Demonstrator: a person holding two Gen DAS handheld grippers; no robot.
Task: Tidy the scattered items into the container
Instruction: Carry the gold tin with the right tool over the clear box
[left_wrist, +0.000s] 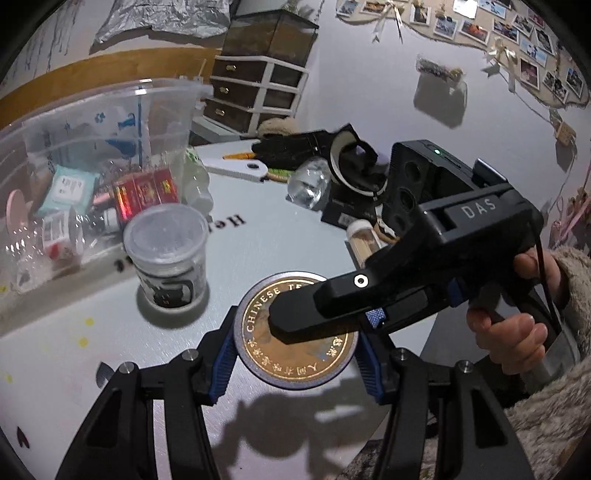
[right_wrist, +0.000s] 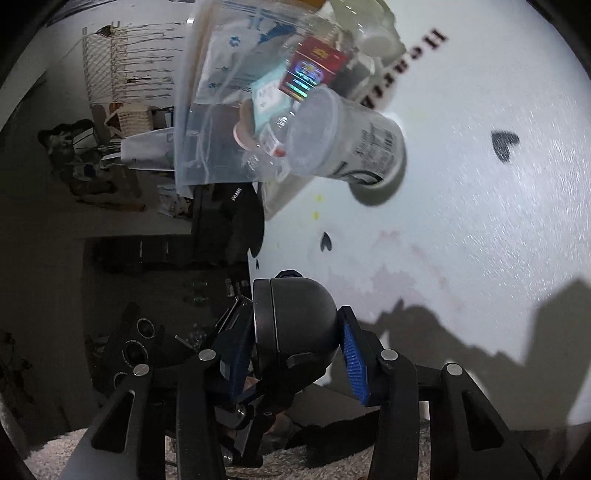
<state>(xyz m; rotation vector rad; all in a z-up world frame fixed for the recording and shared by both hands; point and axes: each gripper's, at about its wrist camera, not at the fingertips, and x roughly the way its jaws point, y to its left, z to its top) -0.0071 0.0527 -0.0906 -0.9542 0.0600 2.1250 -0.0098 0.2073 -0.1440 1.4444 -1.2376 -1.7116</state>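
My left gripper clamps one gold-lidded round tin, lifted off the table. My right gripper pinches the same tin from its side. Double grip could twist it loose. One clear container ahead-left, one lidded cup before it.

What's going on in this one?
A person's left gripper holds a round gold-lidded tin by its rim above the white table, and the right gripper clamps it across top and bottom. The clear container, already holding several items, stands to the left with a lidded plastic cup beside it.
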